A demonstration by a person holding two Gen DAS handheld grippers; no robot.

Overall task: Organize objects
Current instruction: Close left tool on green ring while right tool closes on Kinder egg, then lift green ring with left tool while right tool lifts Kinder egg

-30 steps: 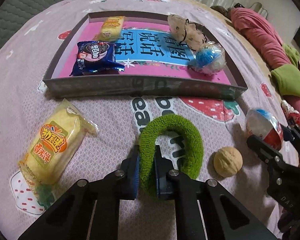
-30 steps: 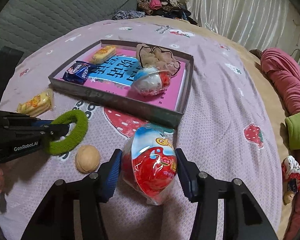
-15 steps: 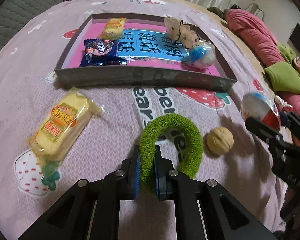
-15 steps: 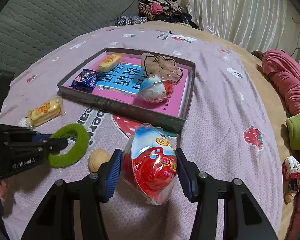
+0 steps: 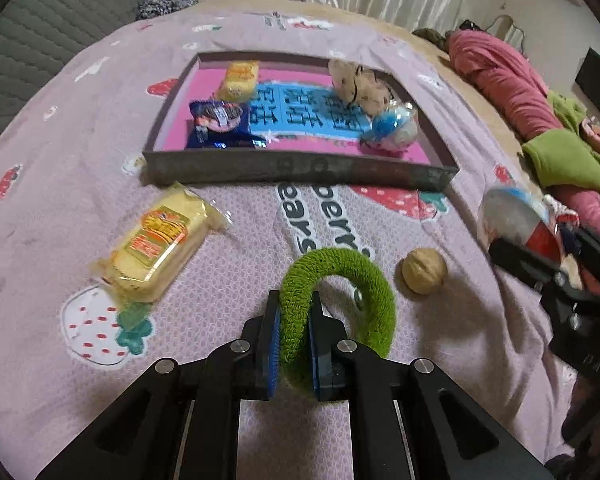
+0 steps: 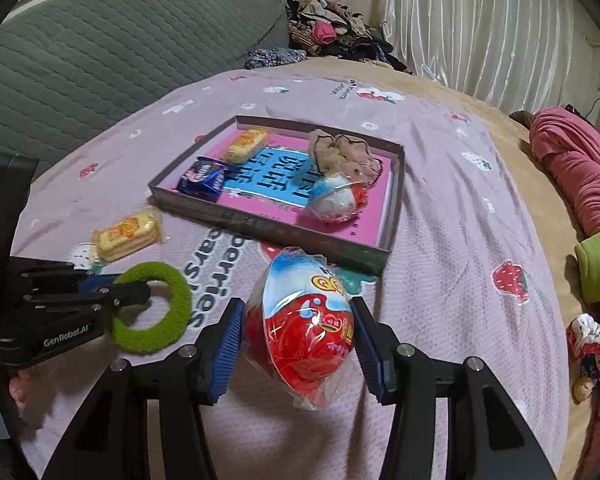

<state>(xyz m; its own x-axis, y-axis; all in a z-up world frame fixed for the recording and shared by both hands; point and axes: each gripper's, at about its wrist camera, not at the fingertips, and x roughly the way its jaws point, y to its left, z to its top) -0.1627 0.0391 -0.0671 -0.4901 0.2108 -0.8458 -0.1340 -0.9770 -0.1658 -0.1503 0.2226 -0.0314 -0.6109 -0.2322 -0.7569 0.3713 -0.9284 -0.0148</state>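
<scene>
The left claw (image 5: 294,344) is closed on the near side of a green fuzzy ring (image 5: 340,300), which is pinched between the blue pads and held off the bedspread (image 5: 60,208). The right claw (image 6: 300,344) is clamped around a red and white wrapped egg toy (image 6: 306,320), which fills the gap between its fingers. Just right of the ring, a walnut (image 5: 424,270) is seen lying on the bedspread. To the left, a yellow wrapped cake (image 5: 160,244) lies near the front wall of a shallow box (image 5: 300,170). Inside the box are found a blue biscuit packet (image 5: 218,124), a second yellow cake (image 5: 240,78), a blue and white egg toy (image 5: 394,130) and a beige scrunchie (image 5: 356,86). Beyond, pink and green bedding (image 5: 512,88) is bunched at the right.
</scene>
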